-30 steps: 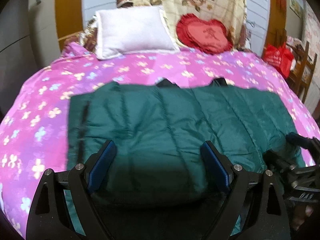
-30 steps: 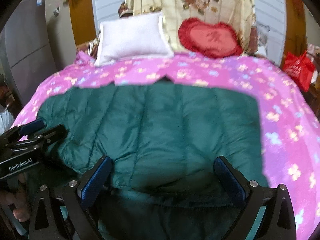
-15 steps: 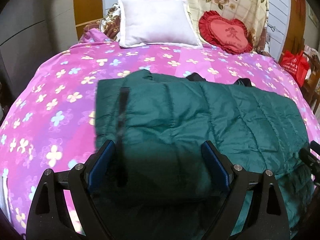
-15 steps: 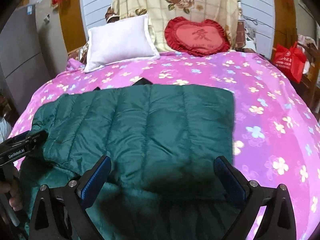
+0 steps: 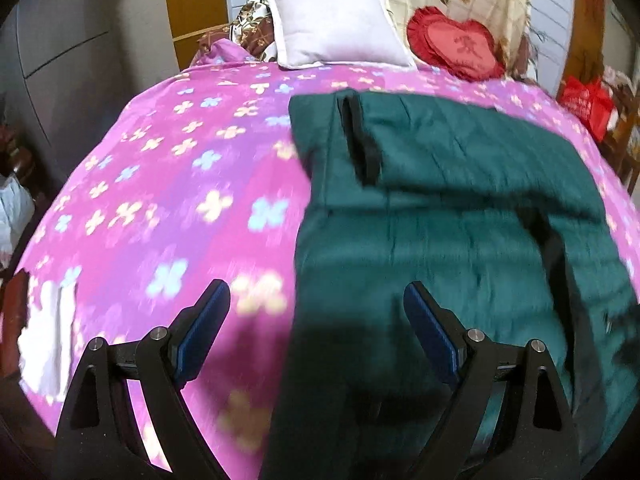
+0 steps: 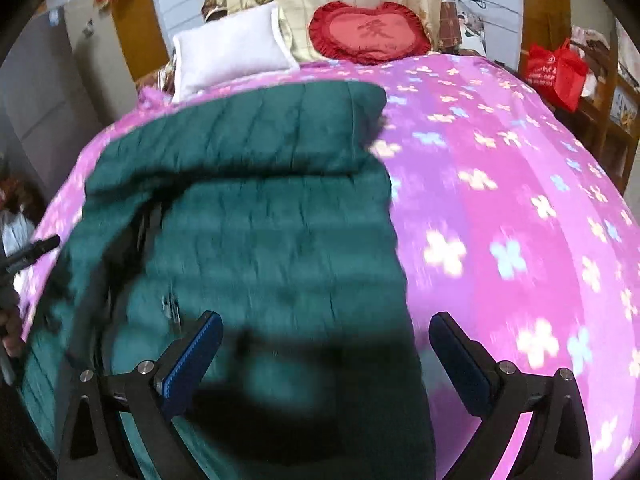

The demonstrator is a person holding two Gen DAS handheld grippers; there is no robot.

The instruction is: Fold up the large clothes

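Note:
A dark green quilted jacket point(image 5: 460, 216) lies on the pink flowered bedspread point(image 5: 172, 184), its far part folded over the near part, with a black strip showing near its far left edge. It also shows in the right wrist view point(image 6: 272, 240). My left gripper point(image 5: 316, 328) is open and empty above the jacket's near left edge. My right gripper point(image 6: 326, 354) is open and empty above the jacket's near right edge. The left gripper's tip point(image 6: 34, 250) shows at the left of the right wrist view.
A white pillow point(image 5: 340, 28) and a red heart cushion point(image 5: 460, 46) lie at the head of the bed. A red bag point(image 6: 554, 74) stands by wooden shelves at the right. A grey cabinet point(image 5: 52, 40) stands at the left. Bare bedspread point(image 6: 520, 220) lies on both sides of the jacket.
Both grippers have pulled back toward the near edge and spread apart, left to the left and right to the right. The jacket's near half now shows below the fold. Both stay open.

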